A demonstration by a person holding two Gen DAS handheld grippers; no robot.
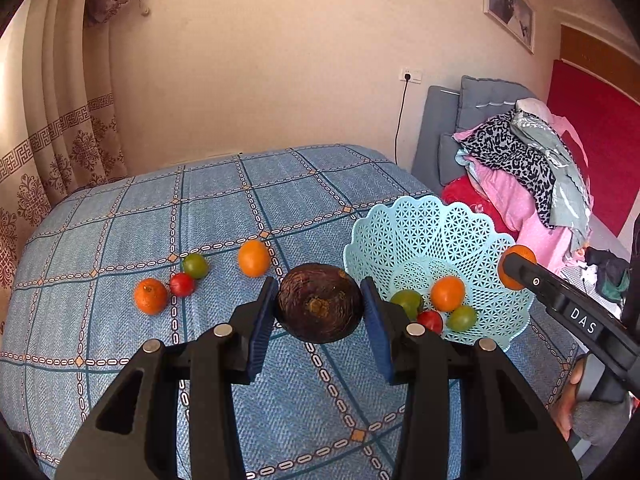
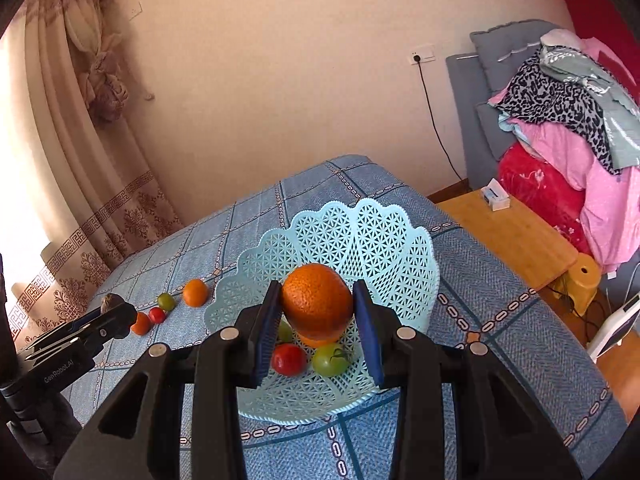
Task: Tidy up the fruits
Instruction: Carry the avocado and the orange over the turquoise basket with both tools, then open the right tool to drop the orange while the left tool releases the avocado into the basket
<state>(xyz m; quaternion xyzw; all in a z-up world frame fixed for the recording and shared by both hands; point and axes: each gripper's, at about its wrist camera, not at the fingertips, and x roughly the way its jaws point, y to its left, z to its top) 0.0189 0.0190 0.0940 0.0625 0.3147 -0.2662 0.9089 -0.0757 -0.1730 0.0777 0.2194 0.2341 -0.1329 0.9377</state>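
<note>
Over blue checked cloth (image 1: 120,360), left gripper (image 1: 319,304) pinches a brown fruit (image 1: 319,300), right gripper (image 2: 316,310) an orange (image 2: 316,300) above the basket (image 2: 400,264).

pale turquoise lattice basket (image 2: 392,248), blue plaid cloth (image 1: 240,200) (chain-patterned lines), dark brown fruit (image 1: 319,303)

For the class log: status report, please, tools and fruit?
Left tool shut on dark brown fruit. Right tool shut on orange, above basket. Nothing blocking.

"DAS" on right claw (image 1: 516,270) body; "GenRobot.AI", seemingly, on left claw (image 2: 120,312) body.
</note>
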